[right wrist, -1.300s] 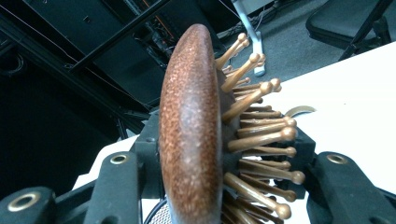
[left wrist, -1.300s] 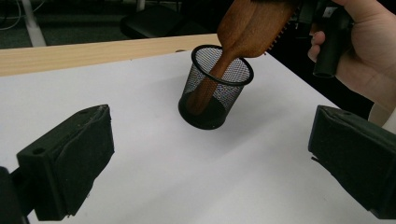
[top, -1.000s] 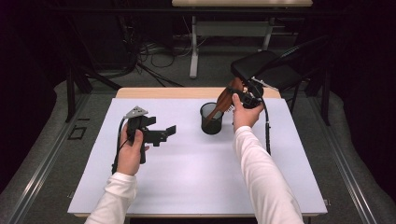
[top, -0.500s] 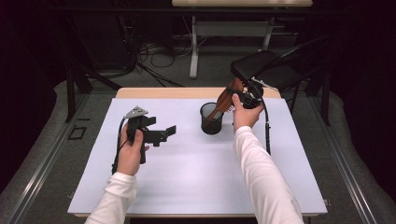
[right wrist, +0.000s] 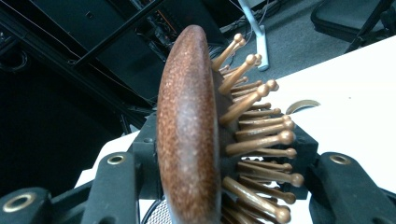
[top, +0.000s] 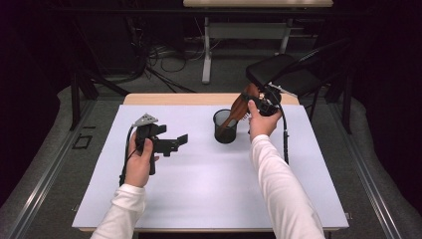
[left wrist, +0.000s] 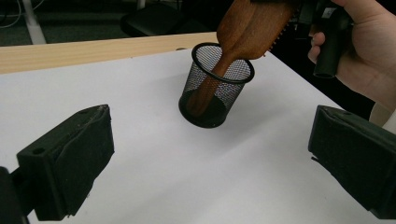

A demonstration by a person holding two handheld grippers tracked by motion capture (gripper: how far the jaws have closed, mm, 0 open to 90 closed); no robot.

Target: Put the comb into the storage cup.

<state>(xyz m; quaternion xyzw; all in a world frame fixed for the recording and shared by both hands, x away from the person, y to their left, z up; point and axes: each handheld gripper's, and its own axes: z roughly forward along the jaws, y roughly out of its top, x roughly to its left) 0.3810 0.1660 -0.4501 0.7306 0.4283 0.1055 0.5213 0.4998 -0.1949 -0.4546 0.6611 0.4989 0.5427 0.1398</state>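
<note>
White table sheet carries a black mesh cup where the wooden hairbrush, clamped in the right gripper, already has its handle inside, so only letting go remains, while the left gripper waits open and empty nearby.

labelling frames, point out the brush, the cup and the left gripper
brush [left wrist: 247,28], left gripper view, wooden back of head
cup [top: 225,130], high view, mesh wall
left gripper [top: 182,141], high view, between its fingertips

Reddish-brown wooden hairbrush, black mesh cup, white table, seemingly tan far edge.
</note>
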